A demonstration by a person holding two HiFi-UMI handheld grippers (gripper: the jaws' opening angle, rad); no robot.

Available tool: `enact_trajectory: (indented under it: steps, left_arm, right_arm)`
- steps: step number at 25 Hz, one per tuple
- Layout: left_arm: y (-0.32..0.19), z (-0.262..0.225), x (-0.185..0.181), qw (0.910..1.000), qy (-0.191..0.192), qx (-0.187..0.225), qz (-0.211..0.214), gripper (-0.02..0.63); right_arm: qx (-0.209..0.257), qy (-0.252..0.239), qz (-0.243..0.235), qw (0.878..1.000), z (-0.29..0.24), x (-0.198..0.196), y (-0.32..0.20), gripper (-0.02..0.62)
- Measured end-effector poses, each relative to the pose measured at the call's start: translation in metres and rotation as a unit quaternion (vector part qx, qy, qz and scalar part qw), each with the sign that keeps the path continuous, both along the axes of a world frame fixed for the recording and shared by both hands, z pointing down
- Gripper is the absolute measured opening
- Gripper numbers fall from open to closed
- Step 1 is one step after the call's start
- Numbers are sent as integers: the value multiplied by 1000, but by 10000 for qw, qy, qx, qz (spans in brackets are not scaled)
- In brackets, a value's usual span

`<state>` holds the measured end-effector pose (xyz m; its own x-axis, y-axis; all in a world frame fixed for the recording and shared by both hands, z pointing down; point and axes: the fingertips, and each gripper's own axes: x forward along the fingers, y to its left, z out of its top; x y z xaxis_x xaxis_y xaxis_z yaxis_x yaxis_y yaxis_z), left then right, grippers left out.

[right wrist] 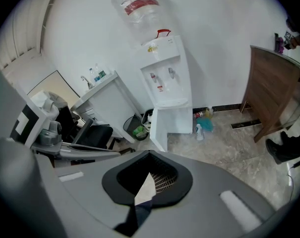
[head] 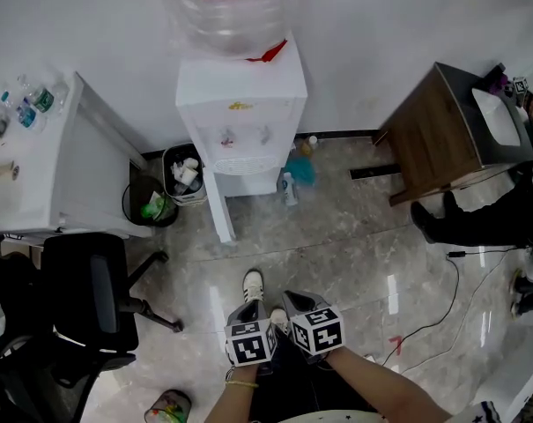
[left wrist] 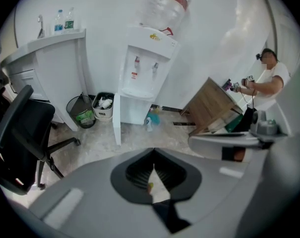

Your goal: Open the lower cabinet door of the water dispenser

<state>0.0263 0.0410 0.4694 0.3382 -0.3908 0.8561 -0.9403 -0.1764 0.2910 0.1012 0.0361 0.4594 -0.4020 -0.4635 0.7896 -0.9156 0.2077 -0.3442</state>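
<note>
The white water dispenser stands against the back wall with a large clear bottle on top. Its lower cabinet door is swung out toward me on its left side, edge-on in the head view. The dispenser and its open door also show in the left gripper view, and again as dispenser and door in the right gripper view. My left gripper and right gripper hang side by side well back from the dispenser, above my feet. Both pairs of jaws meet at the tips, holding nothing.
A black office chair and a white desk stand at the left. Two waste bins sit beside the dispenser. A spray bottle stands right of the door. A wooden cabinet, a seated person and a floor cable are at the right.
</note>
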Motion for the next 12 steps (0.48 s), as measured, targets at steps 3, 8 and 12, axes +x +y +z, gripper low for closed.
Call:
enact_trajectory:
  steps: [3,8,12]
  left_arm:
    - [1,-2,-3,10000,2,-25,-26,6]
    - [3,-3,-7,10000,-50,-19,-2,6]
    - [3,-4,-12,10000,-75,-13,-8,6]
  right_arm:
    - [-14,14,-6,10000,-1,-3,3,-3]
    - [-42,31,15,10000,-1,-7,5,-3]
    - [-11,50,-22,10000,-3,-10,2,-3]
